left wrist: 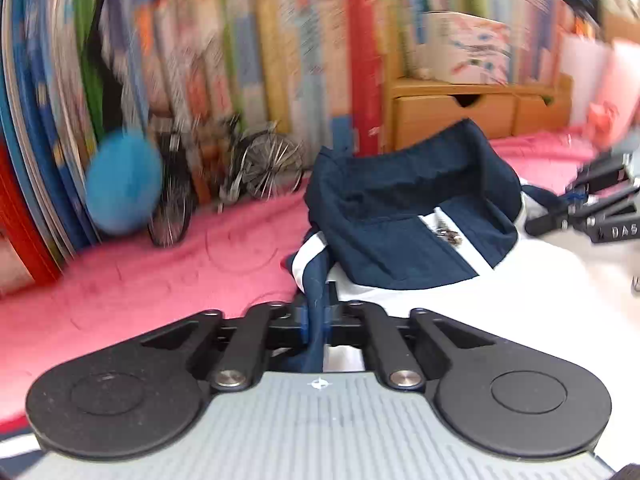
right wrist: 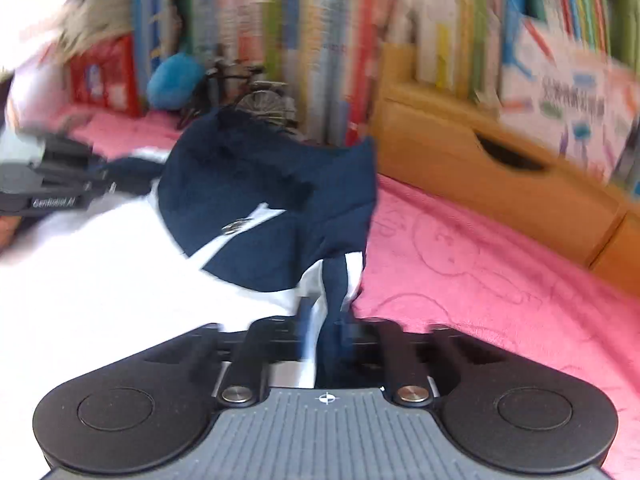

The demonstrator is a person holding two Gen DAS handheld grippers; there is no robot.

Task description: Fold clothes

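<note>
— Two grippers, one garment: what does the desk see?

— A navy-and-white jacket (left wrist: 408, 216) lies on a pink blanket (left wrist: 132, 276), collar raised toward a wall of books (left wrist: 248, 52). The left gripper (left wrist: 316, 320) has its jaws closed on a navy strip at the jacket's left edge; the right gripper (right wrist: 328, 332) is clamped the same way on the navy-and-white edge at the opposite side.

— How much room around the cloth?

— Open pink blanket runs left of the jacket in the left wrist view, up to a blue fuzzy ball (left wrist: 124, 184) and a small model bicycle (left wrist: 256, 168) that stand against the books. In the right wrist view bare blanket spreads right of the jacket toward a wooden drawer unit (right wrist: 500, 176). The collar's far edge reaches close to the bicycle; whether it touches cannot be told through the blur.

— And the pose of the hands?

— Both grippers point forward and downward, low over the fabric, each at an outer edge of the garment with the white body spread between them. Each is visible at the margin of the other's view, well apart across the jacket. A zipper pull (left wrist: 448, 234) lies at the collar opening.
</note>
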